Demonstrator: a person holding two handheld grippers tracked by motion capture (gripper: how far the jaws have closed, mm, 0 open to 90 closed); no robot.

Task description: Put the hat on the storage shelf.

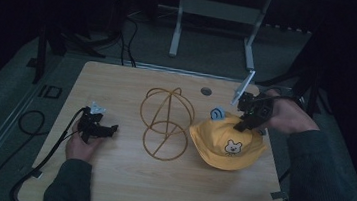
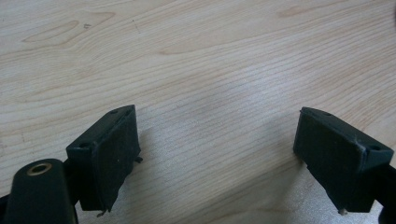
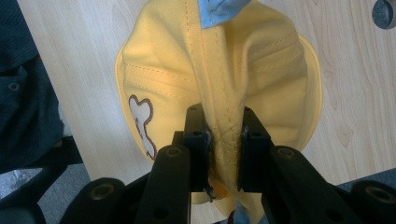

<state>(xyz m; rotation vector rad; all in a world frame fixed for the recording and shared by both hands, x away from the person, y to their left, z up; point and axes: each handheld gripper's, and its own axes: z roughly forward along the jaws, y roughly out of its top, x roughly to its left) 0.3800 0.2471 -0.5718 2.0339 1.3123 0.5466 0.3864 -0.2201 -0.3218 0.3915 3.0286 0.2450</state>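
A yellow bucket hat point(image 1: 227, 143) with a white bear patch lies on the right half of the wooden table point(image 1: 122, 185). My right gripper point(image 1: 245, 122) is shut on the top of the hat's crown, and a fold of yellow cloth point(image 3: 224, 126) is pinched between its jaws. A small blue tag point(image 1: 217, 113) sticks up beside the crown. A gold wire stand point(image 1: 165, 122), made of hoops, is upright at the table's middle, left of the hat. My left gripper point(image 1: 108, 129) rests low at the left, open over bare wood point(image 2: 215, 126).
A round cable hole point(image 1: 206, 91) sits in the table near its far edge. Black cables run over the floor at the left. A metal frame point(image 1: 214, 29) stands on the floor beyond the table.
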